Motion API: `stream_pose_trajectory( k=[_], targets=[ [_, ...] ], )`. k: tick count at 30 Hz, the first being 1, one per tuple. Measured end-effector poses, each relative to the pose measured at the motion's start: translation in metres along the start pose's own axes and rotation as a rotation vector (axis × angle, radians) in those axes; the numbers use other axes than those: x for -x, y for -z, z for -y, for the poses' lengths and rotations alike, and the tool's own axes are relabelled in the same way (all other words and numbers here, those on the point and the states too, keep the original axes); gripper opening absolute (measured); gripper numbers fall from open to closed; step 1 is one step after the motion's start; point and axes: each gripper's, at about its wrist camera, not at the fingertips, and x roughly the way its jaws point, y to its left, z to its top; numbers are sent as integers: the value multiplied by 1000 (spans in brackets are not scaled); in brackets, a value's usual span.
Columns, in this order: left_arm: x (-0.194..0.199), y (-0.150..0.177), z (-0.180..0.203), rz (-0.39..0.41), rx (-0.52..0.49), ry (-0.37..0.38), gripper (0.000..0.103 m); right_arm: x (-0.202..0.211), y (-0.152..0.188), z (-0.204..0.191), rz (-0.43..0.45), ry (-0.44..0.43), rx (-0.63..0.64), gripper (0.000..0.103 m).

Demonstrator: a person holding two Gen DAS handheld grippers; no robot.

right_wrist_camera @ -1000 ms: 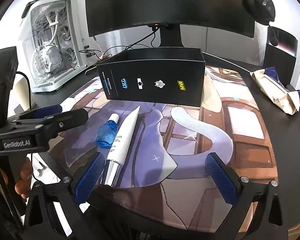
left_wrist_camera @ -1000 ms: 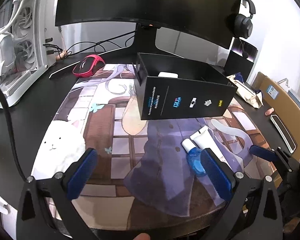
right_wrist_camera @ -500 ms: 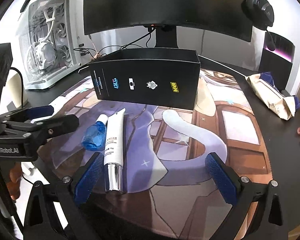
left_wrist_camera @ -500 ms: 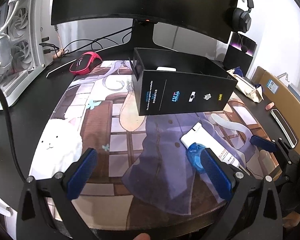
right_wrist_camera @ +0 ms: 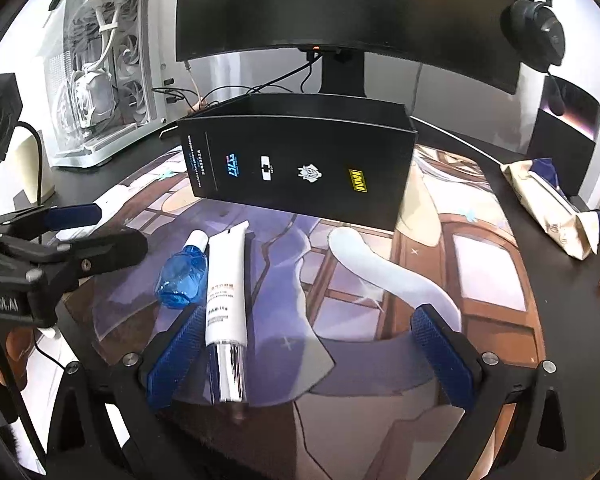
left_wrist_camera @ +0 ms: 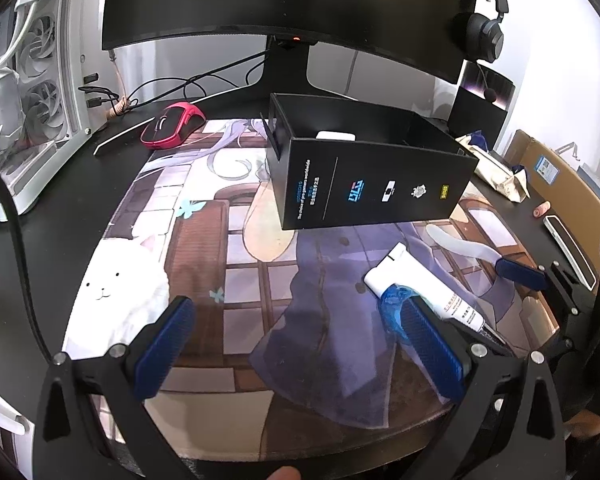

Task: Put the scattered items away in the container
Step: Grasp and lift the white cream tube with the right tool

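Desk mat [right_wrist_camera: 480, 264]: tube [right_wrist_camera: 225, 280], bottle [right_wrist_camera: 182, 276] beside box [right_wrist_camera: 300, 168]; both hand-held grippers spread wide, empty.

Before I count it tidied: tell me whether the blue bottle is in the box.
No, the blue bottle lies on the mat beside the tube, outside the box.

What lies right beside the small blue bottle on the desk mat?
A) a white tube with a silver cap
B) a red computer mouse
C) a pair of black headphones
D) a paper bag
A: the white tube with a silver cap lies alongside the small blue bottle before the black box.
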Motion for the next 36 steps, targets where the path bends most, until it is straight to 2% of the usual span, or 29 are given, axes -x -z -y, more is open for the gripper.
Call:
stream_pose_trajectory(
  k=[9,19,23,28,33,36],
  targets=[
    [-1,0,-1,-3,-2,2,103,-2,-2,-1,-14,0,4,102],
    [-3,0,-3,-14,-8,4,103,3,6,-2,50,0,-3,102],
    [-3,0,-2,-16,-13,6,103,4,7,-3,67,-10,8,98],
    [-3,0,-2,-19,-14,9,103,7,7,-8,82,-51,36,81],
    [-3,0,-1,-20,-17,13,103,9,7,-17,91,-97,73,53],
    [-2,-1,0,-21,-17,19,103,9,8,-22,98,-104,85,41]
  ],
)
